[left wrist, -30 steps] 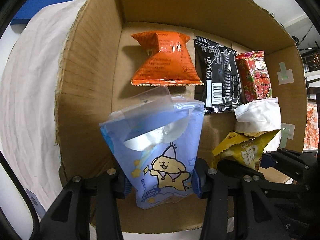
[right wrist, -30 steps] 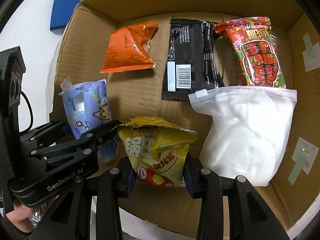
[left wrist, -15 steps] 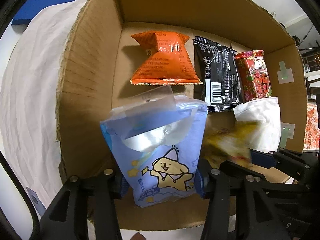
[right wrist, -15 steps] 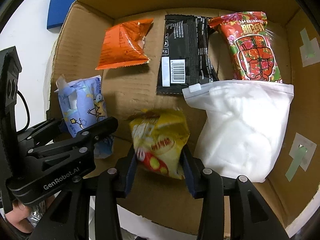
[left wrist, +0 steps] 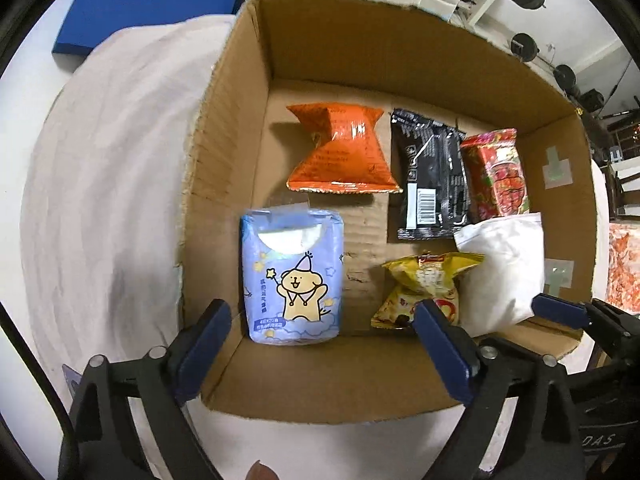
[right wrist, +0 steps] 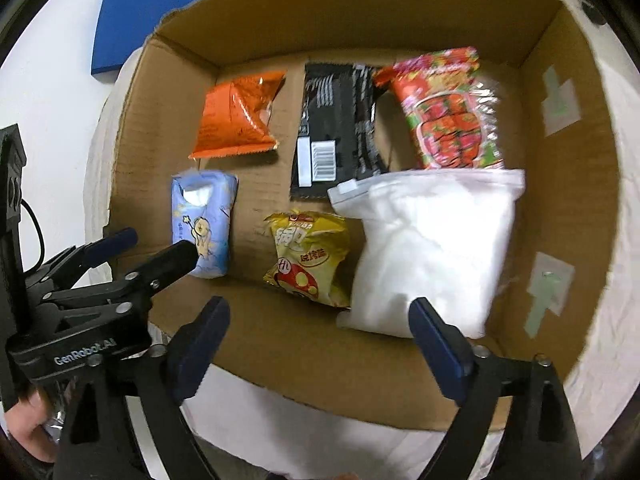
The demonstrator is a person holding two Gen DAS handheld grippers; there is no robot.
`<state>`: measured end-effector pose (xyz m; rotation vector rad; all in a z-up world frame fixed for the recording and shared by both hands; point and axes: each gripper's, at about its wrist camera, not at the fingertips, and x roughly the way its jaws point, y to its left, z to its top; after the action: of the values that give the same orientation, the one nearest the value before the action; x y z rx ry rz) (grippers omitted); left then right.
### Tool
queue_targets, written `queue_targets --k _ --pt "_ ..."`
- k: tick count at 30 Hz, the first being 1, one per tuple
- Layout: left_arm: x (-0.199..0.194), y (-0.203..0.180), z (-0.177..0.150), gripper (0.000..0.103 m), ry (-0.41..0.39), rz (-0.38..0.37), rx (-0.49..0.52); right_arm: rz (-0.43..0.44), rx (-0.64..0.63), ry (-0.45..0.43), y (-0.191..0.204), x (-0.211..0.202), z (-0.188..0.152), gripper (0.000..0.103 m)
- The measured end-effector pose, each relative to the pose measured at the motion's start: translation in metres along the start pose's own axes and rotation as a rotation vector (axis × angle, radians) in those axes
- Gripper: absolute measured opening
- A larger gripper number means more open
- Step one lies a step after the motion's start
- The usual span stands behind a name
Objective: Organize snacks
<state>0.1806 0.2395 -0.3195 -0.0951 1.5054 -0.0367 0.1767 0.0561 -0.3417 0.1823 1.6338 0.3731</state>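
We note both tools opening, nothing between their jaws: left tool (left wrist: 320, 340) above the blue pack (left wrist: 293, 276), right tool (right wrist: 316, 336) above the yellow bag (right wrist: 310, 258), both lying in the box (left wrist: 320, 376).

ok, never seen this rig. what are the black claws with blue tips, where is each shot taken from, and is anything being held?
No robot here: a person carries a two-finger gripper in each hand, with a fisheye camera on each looking along its fingers. One picture comes from the left gripper, the other from the right gripper; the right view also catches the left gripper at its left edge.

Both look down into a cardboard box on a white cloth. Back row: orange pack, black pack, red pack. Front row: blue tissue pack, yellow pack, white bag.

Nothing is held. Both sets of jaws are opening, well clear of the packs, which lie on the box floor.
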Motion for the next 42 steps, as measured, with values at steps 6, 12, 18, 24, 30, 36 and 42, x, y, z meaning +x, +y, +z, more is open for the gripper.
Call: queue_targets --k 6,12,18,24,30,36,42 --pt "-0.022 -0.009 -0.006 0.099 -0.054 0.019 -0.003 -0.147 -0.013 -0.076 0.005 -0.031 -0.006 0.103" --pt "-0.044 -0.009 -0.012 0.102 -0.110 0.021 -0.022 -0.252 0.036 -0.140 0.000 -0.053 -0.013 0.103" --pt "-0.065 -0.020 -0.019 0.102 -0.149 0.038 -0.007 -0.238 0.068 -0.157 -0.003 -0.068 -0.027 0.103" --pt "-0.115 -0.047 -0.040 0.102 -0.238 0.042 0.041 -0.213 0.091 -0.208 -0.001 -0.099 -0.049 0.103" --pt "-0.188 -0.073 -0.078 0.102 -0.363 0.045 0.042 -0.228 0.086 -0.329 0.006 -0.170 -0.097 0.103" --pt "-0.252 -0.087 -0.115 0.102 -0.442 0.062 0.050 -0.238 0.066 -0.433 0.015 -0.245 -0.148 0.103" --pt "-0.282 -0.083 -0.143 0.102 -0.438 0.074 0.028 -0.245 0.062 -0.533 0.025 -0.304 -0.192 0.103"
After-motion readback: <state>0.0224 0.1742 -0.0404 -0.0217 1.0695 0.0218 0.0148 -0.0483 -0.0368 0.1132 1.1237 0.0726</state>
